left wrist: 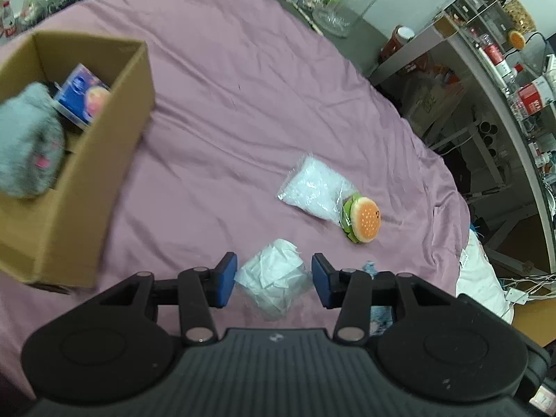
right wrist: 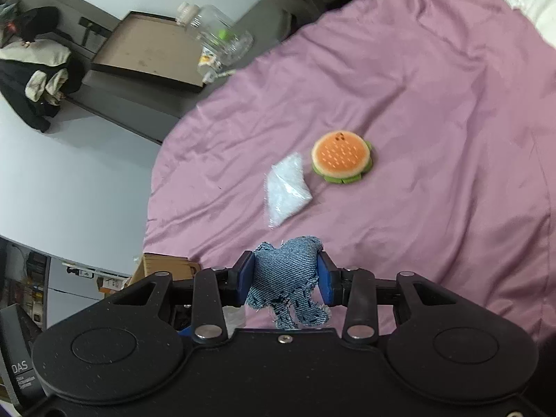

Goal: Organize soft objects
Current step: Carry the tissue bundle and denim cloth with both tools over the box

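Note:
My left gripper (left wrist: pixel 274 279) is open, its blue pads on either side of a crumpled white plastic bag (left wrist: pixel 272 278) lying on the purple sheet (left wrist: pixel 243 104). My right gripper (right wrist: pixel 285 276) is shut on a blue denim soft toy (right wrist: pixel 286 278) and holds it above the sheet. A burger plush (left wrist: pixel 363 222) lies on the sheet next to a clear bag of white filling (left wrist: pixel 316 189); both also show in the right wrist view, the burger plush (right wrist: pixel 342 160) and the bag (right wrist: pixel 286 191). A cardboard box (left wrist: pixel 87 180) at the left holds a grey fluffy toy (left wrist: pixel 27 146) and a blue package (left wrist: pixel 85 95).
A large glass jar (left wrist: pixel 347 0) stands past the bed's far edge. Cluttered shelves (left wrist: pixel 504 69) run along the right. A white pillow (left wrist: pixel 483 278) sits at the bed's right edge. In the right wrist view a flat brown board (right wrist: pixel 149 52) lies on the floor.

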Available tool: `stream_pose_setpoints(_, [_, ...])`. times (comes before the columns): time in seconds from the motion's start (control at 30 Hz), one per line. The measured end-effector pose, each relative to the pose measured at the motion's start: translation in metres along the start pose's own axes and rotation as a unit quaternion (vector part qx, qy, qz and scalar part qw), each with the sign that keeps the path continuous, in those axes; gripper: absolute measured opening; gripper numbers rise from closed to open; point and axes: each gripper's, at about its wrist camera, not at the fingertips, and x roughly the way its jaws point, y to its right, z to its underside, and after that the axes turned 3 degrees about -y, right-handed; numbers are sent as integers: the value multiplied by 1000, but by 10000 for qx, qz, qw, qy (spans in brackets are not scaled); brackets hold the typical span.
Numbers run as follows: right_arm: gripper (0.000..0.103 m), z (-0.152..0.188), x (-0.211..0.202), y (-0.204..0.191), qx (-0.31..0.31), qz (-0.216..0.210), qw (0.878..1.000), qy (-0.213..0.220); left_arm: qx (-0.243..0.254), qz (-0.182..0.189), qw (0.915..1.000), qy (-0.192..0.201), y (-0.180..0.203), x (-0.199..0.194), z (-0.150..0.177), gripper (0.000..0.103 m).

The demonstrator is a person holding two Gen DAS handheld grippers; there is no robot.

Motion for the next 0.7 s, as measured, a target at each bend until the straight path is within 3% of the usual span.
stream_pose_setpoints(0.4, [38,25,-34,-49,-611,41,9969,496,277,78,9982,518,-13,-63,5,46])
stream_pose_setpoints(0.7, [38,46,-43,-90,-1014,-173,9924,677,231,47,9964,813,-45,-103,5,46])
